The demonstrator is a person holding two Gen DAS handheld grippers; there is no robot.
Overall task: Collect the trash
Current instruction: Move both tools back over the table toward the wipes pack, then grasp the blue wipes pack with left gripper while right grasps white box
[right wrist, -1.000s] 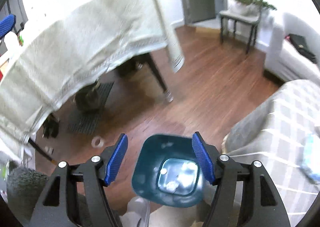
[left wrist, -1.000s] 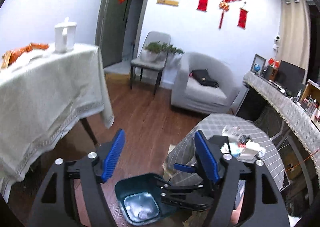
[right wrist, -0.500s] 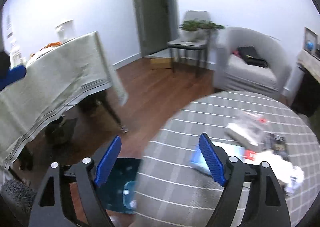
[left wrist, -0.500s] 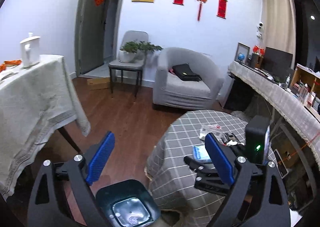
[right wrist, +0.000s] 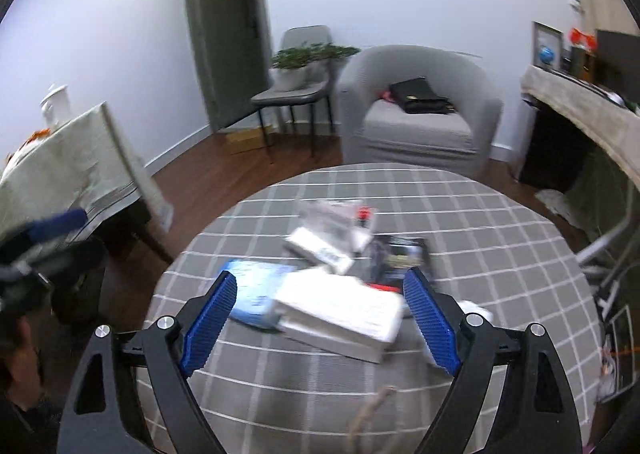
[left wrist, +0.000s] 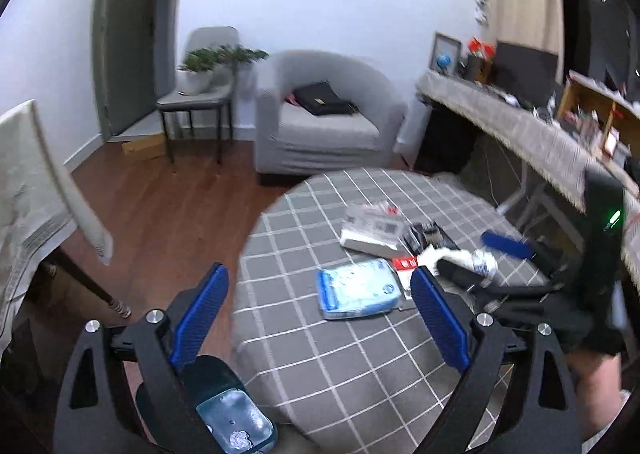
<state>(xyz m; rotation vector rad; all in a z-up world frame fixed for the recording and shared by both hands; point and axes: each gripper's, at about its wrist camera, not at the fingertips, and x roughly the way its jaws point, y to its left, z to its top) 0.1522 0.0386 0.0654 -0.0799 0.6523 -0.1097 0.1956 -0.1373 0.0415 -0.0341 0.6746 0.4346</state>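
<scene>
Trash lies on a round table with a grey checked cloth (left wrist: 360,366): a blue tissue pack (left wrist: 358,288), a clear bag (left wrist: 374,228), a black packet (left wrist: 430,236) and white crumpled paper (left wrist: 456,256). A teal bin (left wrist: 230,418) stands on the floor by the table's near left edge, scraps in its bottom. My left gripper (left wrist: 320,318) hangs open above the table edge, short of the blue pack. My right gripper (right wrist: 320,322) has its jaws opening over a white box (right wrist: 340,310), the pads clear of it. The blue pack (right wrist: 254,292) lies to its left.
Behind the table stand a grey armchair (left wrist: 324,122) with a black bag and a chair with a potted plant (left wrist: 200,94). A cloth-draped table (left wrist: 28,190) is at the left and a long sideboard (left wrist: 520,126) at the right. Wooden floor lies between them.
Both views have swung from the teal bin on the floor up to the round table and its trash. Both grippers' fingers stand wider apart than before.
</scene>
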